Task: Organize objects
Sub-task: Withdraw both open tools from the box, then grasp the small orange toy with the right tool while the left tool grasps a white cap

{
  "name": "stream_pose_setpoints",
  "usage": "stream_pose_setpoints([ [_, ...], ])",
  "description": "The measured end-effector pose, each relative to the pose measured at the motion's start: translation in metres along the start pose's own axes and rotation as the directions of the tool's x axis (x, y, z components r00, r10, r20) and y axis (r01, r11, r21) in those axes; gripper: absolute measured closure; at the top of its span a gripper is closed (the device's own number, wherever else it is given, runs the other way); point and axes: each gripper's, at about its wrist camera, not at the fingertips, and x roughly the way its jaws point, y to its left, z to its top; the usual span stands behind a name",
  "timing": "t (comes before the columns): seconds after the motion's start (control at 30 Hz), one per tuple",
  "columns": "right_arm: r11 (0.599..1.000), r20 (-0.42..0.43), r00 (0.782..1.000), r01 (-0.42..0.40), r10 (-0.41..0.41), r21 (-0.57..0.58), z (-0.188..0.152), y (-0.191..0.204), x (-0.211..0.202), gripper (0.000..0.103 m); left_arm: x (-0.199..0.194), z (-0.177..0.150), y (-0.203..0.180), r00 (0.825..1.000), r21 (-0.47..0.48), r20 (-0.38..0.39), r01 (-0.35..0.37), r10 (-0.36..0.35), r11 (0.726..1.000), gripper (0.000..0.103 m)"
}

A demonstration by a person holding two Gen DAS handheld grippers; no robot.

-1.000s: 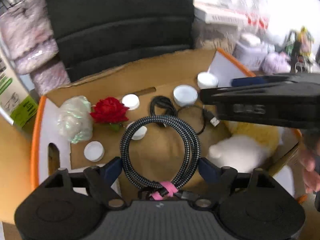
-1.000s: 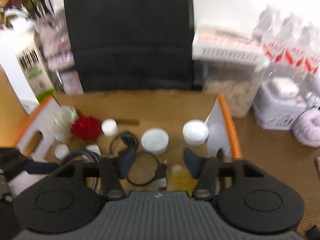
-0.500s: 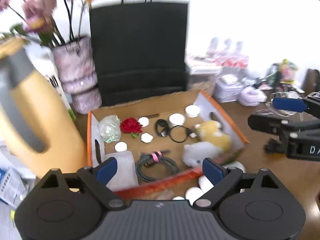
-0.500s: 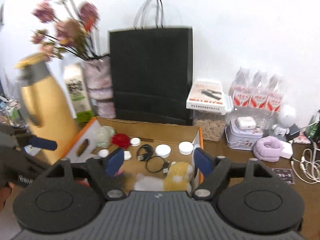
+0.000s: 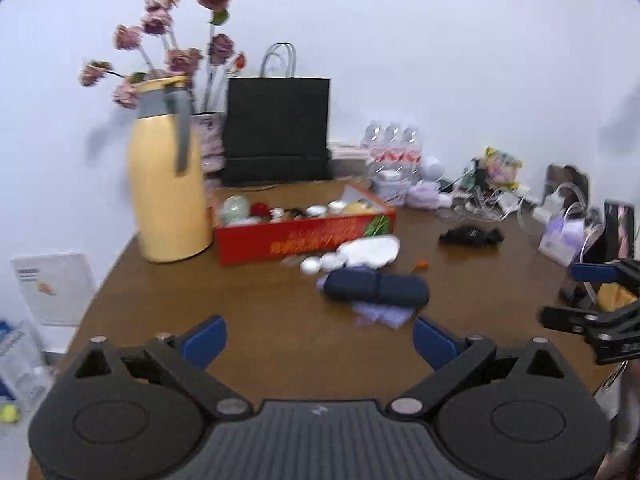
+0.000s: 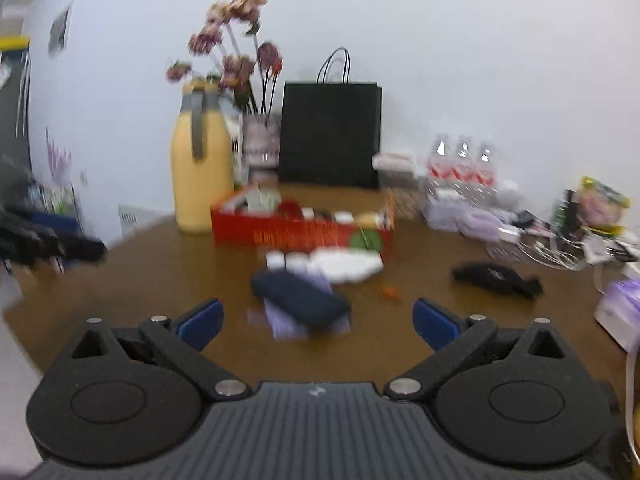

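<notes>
A red cardboard box (image 5: 304,236) stands on the brown table (image 5: 240,320), holding small white jars, a red rose and a yellow plush; it also shows in the right wrist view (image 6: 296,232). In front of it lie white jars (image 5: 320,264), a white plush (image 5: 372,250) and a dark blue pouch (image 5: 376,288) on a lilac cloth. My left gripper (image 5: 318,338) is open and empty, well back from the box. My right gripper (image 6: 318,322) is open and empty, above the near table; the pouch (image 6: 300,296) lies just beyond it.
A yellow thermos jug (image 5: 168,192) stands left of the box, with a flower vase (image 5: 208,140) and a black paper bag (image 5: 278,132) behind. Water bottles (image 5: 392,148), cables and clutter fill the right side. A black object (image 5: 470,236) lies right of the box.
Both grippers have pulled far back and up from the box. The left one held a braided cable over the box a second ago; it is now open and empty.
</notes>
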Motion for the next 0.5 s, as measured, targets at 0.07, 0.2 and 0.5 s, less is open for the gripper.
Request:
stream_pose_setpoints([
  [0.07,1.000,-0.043,0.999,0.003,-0.004,-0.010,-0.017,0.001,-0.018,0.000,-0.014,-0.012,0.000,1.000,0.023,-0.017,-0.015,0.015,1.000,0.003],
  [0.2,0.999,-0.067,0.996,0.051,-0.051,0.003,-0.014,-0.015,-0.045,0.000,-0.018,-0.013,0.009,1.000,0.000,-0.009,-0.022,0.022,1.000,0.003],
  [0.5,0.994,-0.040,0.994,0.103,-0.103,0.018,0.006,-0.034,0.007,0.000,0.045,0.001,0.021,0.999,-0.079,-0.040,0.001,-0.004,0.997,0.021],
])
